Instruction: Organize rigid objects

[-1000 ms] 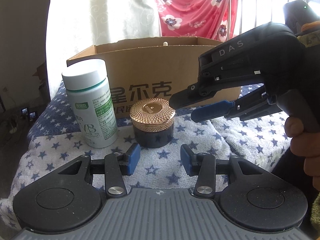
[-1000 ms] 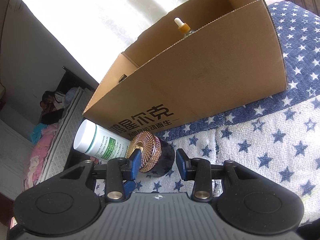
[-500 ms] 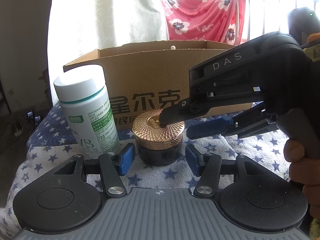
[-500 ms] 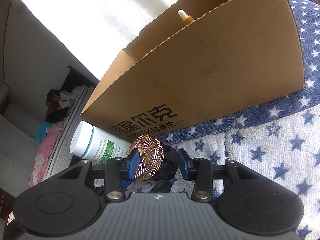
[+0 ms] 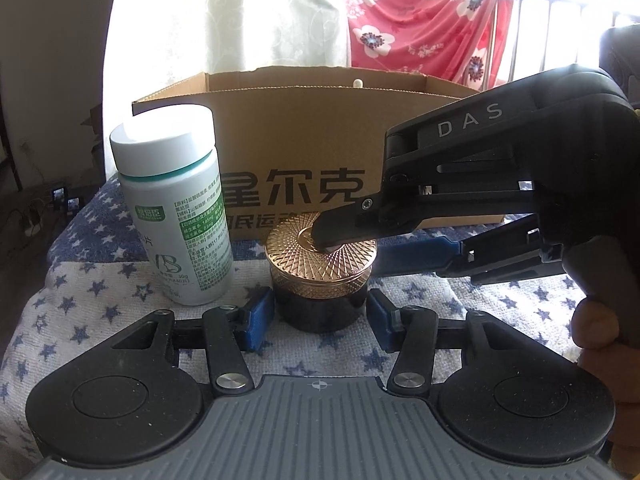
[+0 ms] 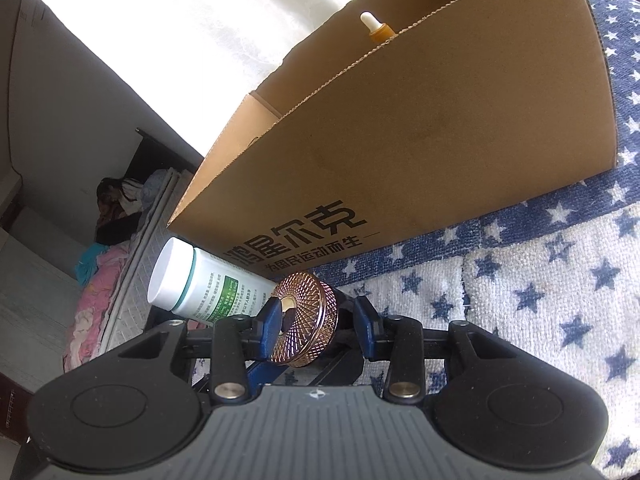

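Observation:
A dark jar (image 5: 320,308) with a rose-gold lid (image 5: 288,252) stands on the star-patterned cloth (image 5: 100,300). My left gripper (image 5: 320,314) has it between its closing jaws, and both blue pads touch the jar's sides low down. My right gripper (image 5: 348,245) reaches in from the right, rolled onto its side. Its upper finger rests on the lid's middle; its lower finger runs behind the jar, tip hidden. In the right wrist view the right gripper (image 6: 316,320) straddles the jar (image 6: 316,304) top to base, jaws closing, without a clear clamp.
A white pill bottle (image 5: 176,208) with a green label stands just left of the jar. Behind both stands an open cardboard box (image 5: 320,140) holding a dropper bottle (image 6: 374,28). A hand (image 5: 596,324) holds the right gripper. A red floral cloth (image 5: 420,32) hangs at the back.
My left gripper has come forward until its fingers flank the jar. The right gripper's upper finger has slid left over the lid to its middle.

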A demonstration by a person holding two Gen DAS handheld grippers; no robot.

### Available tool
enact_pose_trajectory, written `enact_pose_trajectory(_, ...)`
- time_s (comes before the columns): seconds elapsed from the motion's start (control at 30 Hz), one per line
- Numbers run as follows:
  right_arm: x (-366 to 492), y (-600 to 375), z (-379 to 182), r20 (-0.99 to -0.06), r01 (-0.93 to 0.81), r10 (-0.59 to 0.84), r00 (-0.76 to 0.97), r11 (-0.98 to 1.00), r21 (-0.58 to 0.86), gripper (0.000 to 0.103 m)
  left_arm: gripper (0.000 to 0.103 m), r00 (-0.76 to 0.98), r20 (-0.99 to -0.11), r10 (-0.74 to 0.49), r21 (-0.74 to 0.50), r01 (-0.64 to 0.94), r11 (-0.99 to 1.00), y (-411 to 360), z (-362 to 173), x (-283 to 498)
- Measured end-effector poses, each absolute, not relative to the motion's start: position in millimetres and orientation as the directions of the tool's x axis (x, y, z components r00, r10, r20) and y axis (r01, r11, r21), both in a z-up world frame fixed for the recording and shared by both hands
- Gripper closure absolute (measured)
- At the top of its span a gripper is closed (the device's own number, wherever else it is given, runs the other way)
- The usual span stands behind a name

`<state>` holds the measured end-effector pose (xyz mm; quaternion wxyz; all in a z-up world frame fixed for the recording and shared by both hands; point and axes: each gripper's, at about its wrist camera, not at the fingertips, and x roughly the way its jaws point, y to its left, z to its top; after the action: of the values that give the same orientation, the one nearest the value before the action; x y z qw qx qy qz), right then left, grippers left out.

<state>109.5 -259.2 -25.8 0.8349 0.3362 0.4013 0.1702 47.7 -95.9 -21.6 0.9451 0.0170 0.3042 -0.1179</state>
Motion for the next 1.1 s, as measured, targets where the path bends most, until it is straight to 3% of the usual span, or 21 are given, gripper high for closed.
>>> enact_pose_trajectory(0.23,88.5,-263.2,-17.4,-0.597,0.024,0.507,0.622,0.750,0.661,0.059,0.053,0.766,-0.585,-0.267,-0.053,0.292,0.955,-100.7,-24.6,35.6)
enact_pose_trajectory(0.67,88.7,-271.2,-21.4,-0.593,0.050,0.525,0.610,0.722,0.691,0.060,0.048,0.779,-0.569,-0.264,0.015,0.331,0.944,-105.1,-31.2,49.6)
enact_pose_trajectory(1.1,89.4,-269.1,-19.6,-0.598,0.043,0.524,0.606,0.730,0.682,0.059,0.048,0.774,-0.568,-0.279,-0.016,0.329,0.944,-106.8,-32.5,55.9)
